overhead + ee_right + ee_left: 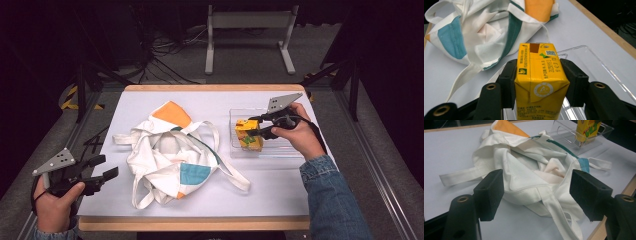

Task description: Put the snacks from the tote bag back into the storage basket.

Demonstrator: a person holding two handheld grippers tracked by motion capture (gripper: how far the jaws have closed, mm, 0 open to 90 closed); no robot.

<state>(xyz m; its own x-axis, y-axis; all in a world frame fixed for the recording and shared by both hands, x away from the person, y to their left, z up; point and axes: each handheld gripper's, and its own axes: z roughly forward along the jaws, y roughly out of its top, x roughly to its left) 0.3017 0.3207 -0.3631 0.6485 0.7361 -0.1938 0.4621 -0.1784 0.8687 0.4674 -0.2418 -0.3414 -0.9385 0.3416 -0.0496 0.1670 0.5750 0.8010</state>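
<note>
White desk under dark surroundings carries a crumpled canvas tote bag and a clear plastic tray. Inside that tray, the right gripper clamps a yellow juice carton upright by its sides, probably to move it toward the bag. The left gripper waits released at the desk's near-left edge, aimed at the bag, likely ready to hold it open.

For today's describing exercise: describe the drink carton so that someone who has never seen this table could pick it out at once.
Start at the white-topped table and go to the clear plastic tray on its right side, beside the crumpled white tote bag. The drink carton stands upright in that tray, clamped between the jaws of the right gripper. It is the one yellow box with printed labels.
</note>
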